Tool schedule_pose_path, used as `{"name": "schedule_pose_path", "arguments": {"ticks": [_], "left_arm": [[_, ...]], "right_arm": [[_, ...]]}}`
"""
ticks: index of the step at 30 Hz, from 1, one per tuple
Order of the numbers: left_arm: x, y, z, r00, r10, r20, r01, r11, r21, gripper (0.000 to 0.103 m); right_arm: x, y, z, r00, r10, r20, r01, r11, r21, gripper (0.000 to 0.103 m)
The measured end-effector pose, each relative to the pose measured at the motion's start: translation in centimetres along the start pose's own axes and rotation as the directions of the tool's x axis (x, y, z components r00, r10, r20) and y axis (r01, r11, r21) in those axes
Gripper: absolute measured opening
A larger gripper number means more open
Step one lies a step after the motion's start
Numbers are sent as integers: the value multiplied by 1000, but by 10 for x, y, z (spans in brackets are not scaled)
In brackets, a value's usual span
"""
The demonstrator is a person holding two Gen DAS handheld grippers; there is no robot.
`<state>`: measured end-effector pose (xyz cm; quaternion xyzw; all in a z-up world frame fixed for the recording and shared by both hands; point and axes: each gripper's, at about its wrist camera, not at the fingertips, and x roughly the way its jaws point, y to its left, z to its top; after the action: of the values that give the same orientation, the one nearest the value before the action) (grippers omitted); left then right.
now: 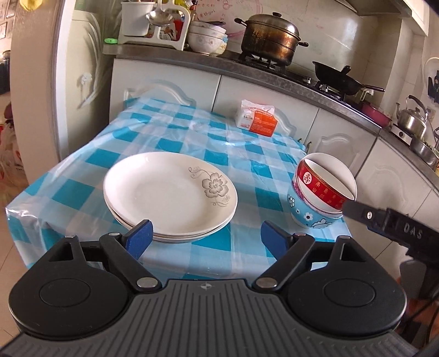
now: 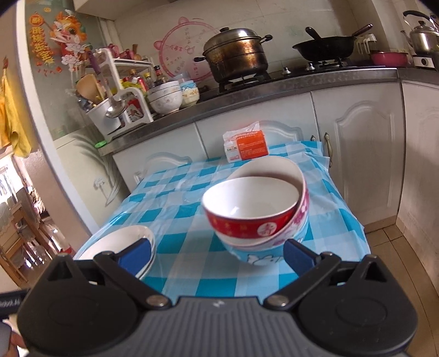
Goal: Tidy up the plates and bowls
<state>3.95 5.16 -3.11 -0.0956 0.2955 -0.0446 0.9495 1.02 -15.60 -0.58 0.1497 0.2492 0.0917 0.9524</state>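
Observation:
Two or three white plates (image 1: 170,192) with a grey flower print are stacked on the blue checked tablecloth (image 1: 192,131). My left gripper (image 1: 207,237) hangs open just in front of the stack, nothing between its blue pads (image 1: 140,239). To the right, a red bowl (image 1: 323,186) sits tilted inside a blue flowered bowl (image 1: 307,211). In the right wrist view the red bowl (image 2: 247,217) lies straight ahead, slightly blurred. My right gripper (image 2: 218,255) is open wide, its right pad (image 2: 299,255) close beside the blue bowl (image 2: 260,255). The plates (image 2: 118,244) show at lower left.
An orange and white tissue pack (image 1: 256,118) lies at the table's far edge. Behind it, white cabinets carry a counter with a steamer pot (image 1: 270,38), a wok (image 1: 340,77), a kettle (image 1: 411,115), stacked bowls (image 1: 207,38) and a utensil rack (image 1: 153,24).

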Motion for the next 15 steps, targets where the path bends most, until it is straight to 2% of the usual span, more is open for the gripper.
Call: {"name": "schedule_pose_path", "arguments": {"ticks": [5, 15], "left_arm": [[-15, -3, -2, 998, 57, 23, -57, 998, 23, 103], [-32, -10, -9, 991, 123, 49, -125, 991, 49, 103]], "right_arm": [[-14, 15, -7, 1000, 5, 2, -5, 999, -33, 102], [-34, 29, -17, 1000, -3, -3, 3, 999, -52, 102]]}}
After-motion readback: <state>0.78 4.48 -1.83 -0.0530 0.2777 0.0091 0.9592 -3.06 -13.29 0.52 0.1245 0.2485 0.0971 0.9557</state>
